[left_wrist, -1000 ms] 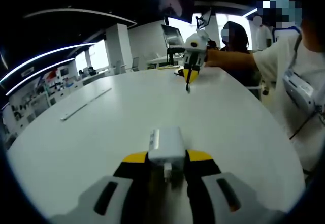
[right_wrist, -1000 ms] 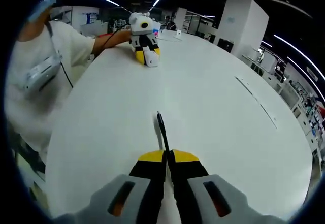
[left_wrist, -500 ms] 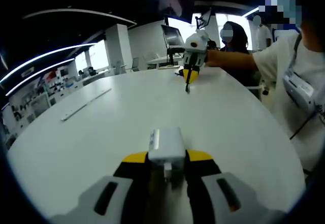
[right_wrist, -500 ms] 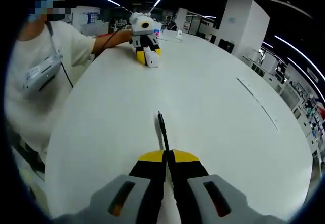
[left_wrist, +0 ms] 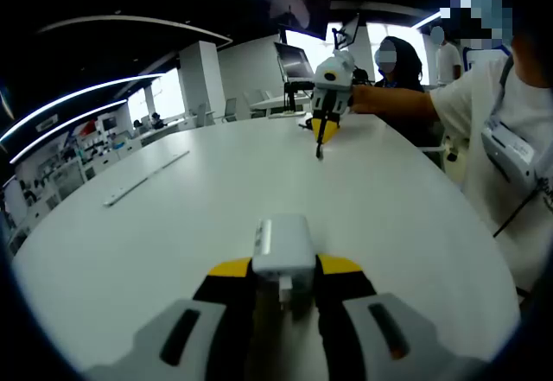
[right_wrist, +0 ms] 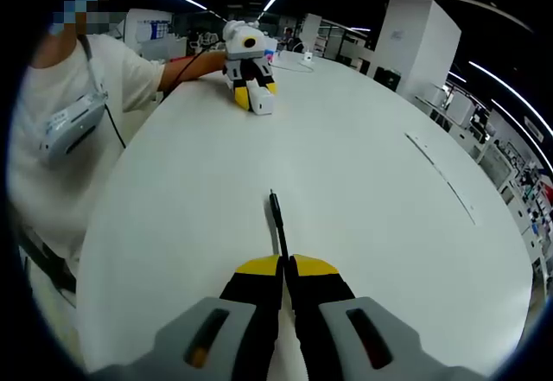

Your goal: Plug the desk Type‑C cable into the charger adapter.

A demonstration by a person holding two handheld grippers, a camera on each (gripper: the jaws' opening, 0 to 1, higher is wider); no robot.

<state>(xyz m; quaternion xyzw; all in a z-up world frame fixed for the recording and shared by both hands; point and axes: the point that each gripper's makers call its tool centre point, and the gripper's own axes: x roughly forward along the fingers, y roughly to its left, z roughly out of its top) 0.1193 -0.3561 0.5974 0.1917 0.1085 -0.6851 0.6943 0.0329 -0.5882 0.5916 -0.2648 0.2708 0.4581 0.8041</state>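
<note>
Nothing moved: left tongs (left_wrist: 284,288) clamp charger adapter (left_wrist: 282,248), right tongs (right_wrist: 283,270) pinch Type-C cable (right_wrist: 276,217).

The left gripper (left_wrist: 282,270) has grey jaws with dark oval insets and yellow tips over black (the right gripper (right_wrist: 283,264) is built alike). The person (right_wrist: 65,130) wears a white short-sleeved shirt and a lanyard with a badge (right_wrist: 71,123).
</note>
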